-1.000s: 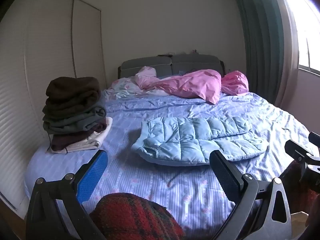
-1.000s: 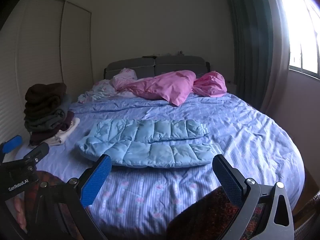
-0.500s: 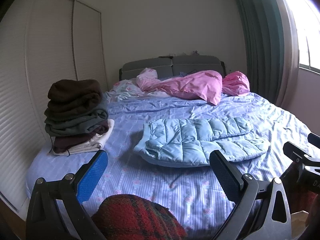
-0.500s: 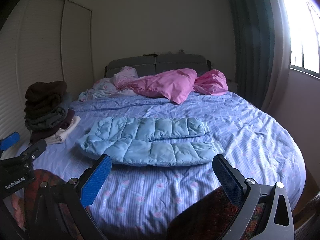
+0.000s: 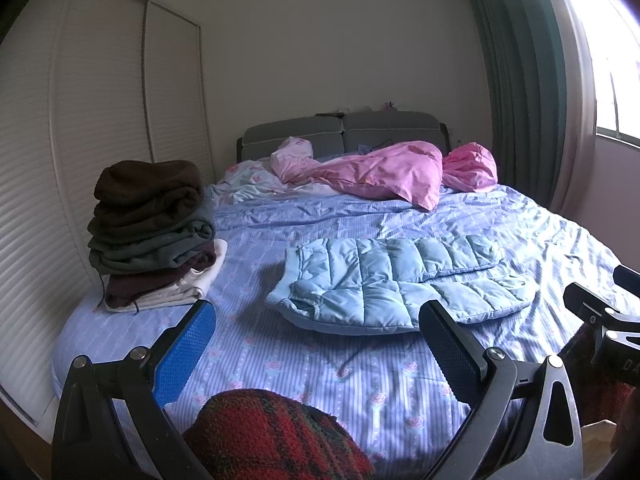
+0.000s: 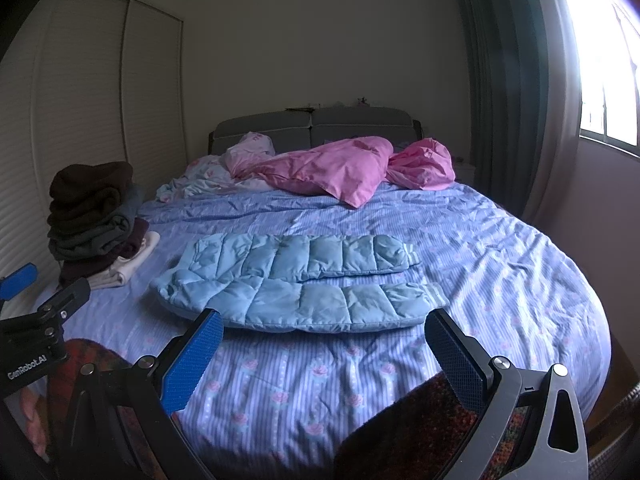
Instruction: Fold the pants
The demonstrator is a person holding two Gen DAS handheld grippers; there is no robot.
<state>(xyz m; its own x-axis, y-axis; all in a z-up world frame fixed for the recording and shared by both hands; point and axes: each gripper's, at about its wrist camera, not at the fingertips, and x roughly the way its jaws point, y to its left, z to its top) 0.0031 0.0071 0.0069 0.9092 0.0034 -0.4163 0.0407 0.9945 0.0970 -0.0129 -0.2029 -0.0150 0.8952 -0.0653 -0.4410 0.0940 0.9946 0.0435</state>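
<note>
Light blue quilted pants (image 5: 396, 284) lie flat on the bed, folded in half lengthwise, legs pointing right. They also show in the right wrist view (image 6: 300, 284). My left gripper (image 5: 316, 340) is open and empty, held back from the bed's near edge, left of the pants' waist. My right gripper (image 6: 324, 344) is open and empty, held just before the pants' near edge. Neither touches the pants.
A stack of folded dark and cream clothes (image 5: 148, 232) stands on the bed's left edge. A pink duvet (image 5: 384, 172) and pillows lie at the headboard. Louvred closet doors (image 5: 80, 160) are on the left, a curtain and window on the right. Red plaid fabric (image 5: 272, 436) sits under the left gripper.
Both views have shifted slightly, the bed and pants sitting a little lower and closer. The pants have not moved and both grippers stay open.
</note>
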